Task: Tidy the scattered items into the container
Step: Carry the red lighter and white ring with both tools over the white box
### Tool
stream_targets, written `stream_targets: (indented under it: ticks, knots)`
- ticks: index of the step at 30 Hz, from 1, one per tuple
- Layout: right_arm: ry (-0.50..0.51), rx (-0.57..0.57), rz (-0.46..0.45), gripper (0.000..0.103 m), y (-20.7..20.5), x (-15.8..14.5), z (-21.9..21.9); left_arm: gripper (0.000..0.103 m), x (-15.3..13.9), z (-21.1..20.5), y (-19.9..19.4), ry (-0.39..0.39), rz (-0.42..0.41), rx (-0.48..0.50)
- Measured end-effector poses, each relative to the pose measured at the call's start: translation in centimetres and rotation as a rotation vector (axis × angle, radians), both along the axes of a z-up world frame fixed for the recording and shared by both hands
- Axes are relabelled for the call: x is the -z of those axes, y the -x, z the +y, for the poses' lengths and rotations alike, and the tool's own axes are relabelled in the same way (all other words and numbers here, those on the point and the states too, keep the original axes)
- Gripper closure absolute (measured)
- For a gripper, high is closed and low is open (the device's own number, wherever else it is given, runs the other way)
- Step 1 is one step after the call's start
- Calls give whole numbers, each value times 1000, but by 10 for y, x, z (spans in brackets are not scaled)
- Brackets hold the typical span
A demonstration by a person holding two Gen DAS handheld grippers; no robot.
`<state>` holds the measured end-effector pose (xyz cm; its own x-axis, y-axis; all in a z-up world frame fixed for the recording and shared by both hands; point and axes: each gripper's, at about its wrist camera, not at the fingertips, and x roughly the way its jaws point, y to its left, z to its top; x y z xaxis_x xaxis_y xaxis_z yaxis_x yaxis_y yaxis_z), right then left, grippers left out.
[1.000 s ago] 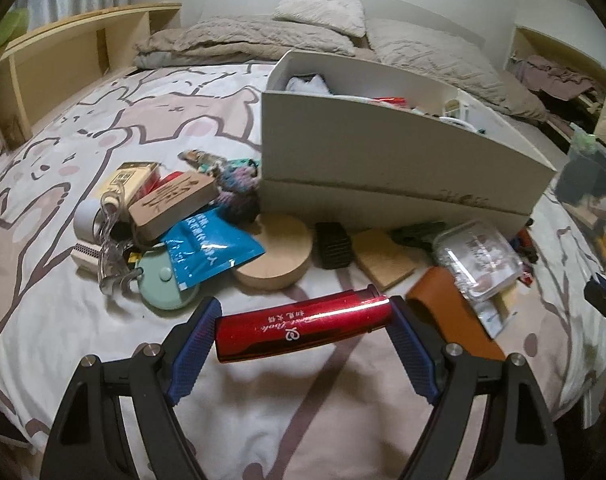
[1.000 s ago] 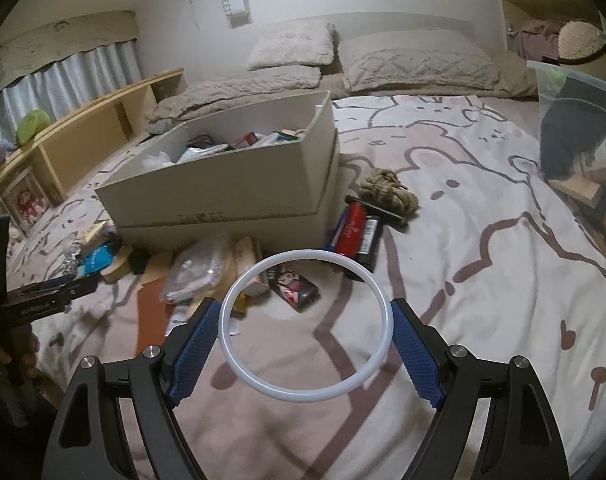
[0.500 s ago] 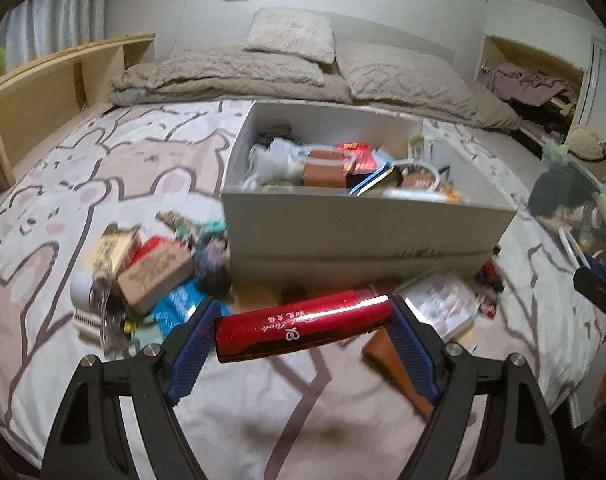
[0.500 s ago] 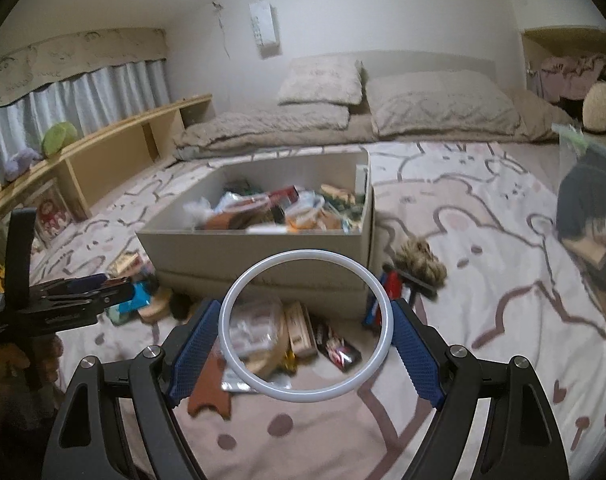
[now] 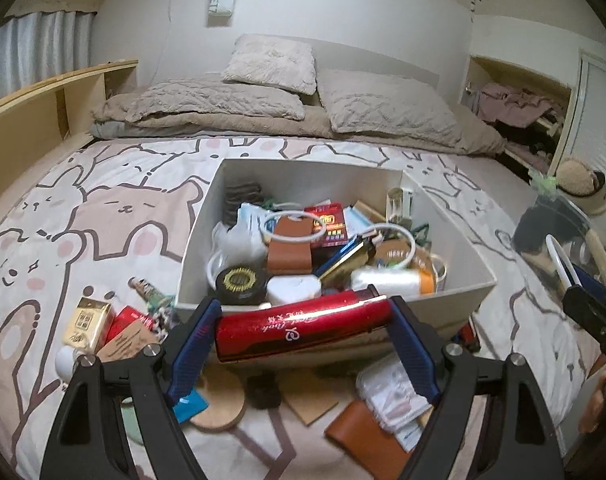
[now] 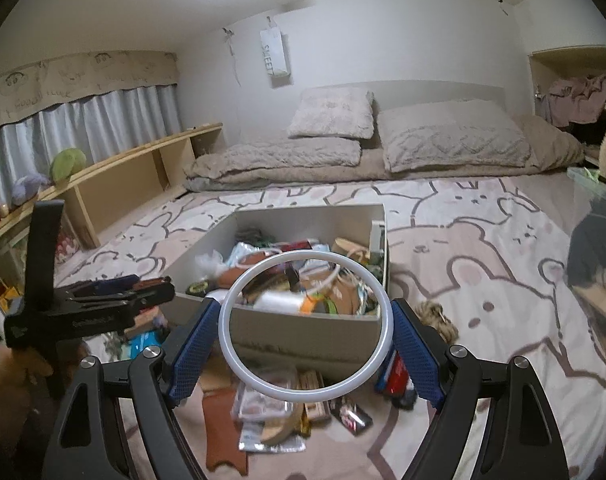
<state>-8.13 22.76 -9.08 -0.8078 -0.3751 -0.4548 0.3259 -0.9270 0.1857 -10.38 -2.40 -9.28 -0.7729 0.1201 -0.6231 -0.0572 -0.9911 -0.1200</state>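
While each gripper clamps something, a white box [image 5: 443, 304] sits on the bear-print bedspread [image 5: 103, 216].

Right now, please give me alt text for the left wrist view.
The left hand-held gripper grips a red tube crosswise before an open white box full of small items, on a bed with a bear-print cover.

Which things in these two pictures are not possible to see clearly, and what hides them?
- Left wrist view: the box front wall is hidden behind the red tube held in the left gripper.
- Left wrist view: the right gripper is cut off by the picture edge.
- Right wrist view: items before the box are blurred, partly behind the white ring.
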Motion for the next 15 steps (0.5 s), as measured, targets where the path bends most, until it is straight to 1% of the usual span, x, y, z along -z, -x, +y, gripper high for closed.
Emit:
stream_targets:
  ticks: [2, 5, 11, 15]
  knots:
    - [7, -7, -3, 18, 8, -4, -1, 19, 0, -2, 8, -32, -6, -6]
    - [26, -19, -18, 18, 22, -8, -2, 19, 1, -4, 17, -55, -6, -17]
    - [33, -34, -72, 18, 59, -12, -6, 19, 2, -17, 29, -56, 8, -49]
    - [26, -50, -144, 18, 87, -5, -14, 19, 4, -24, 29, -32, 24, -59]
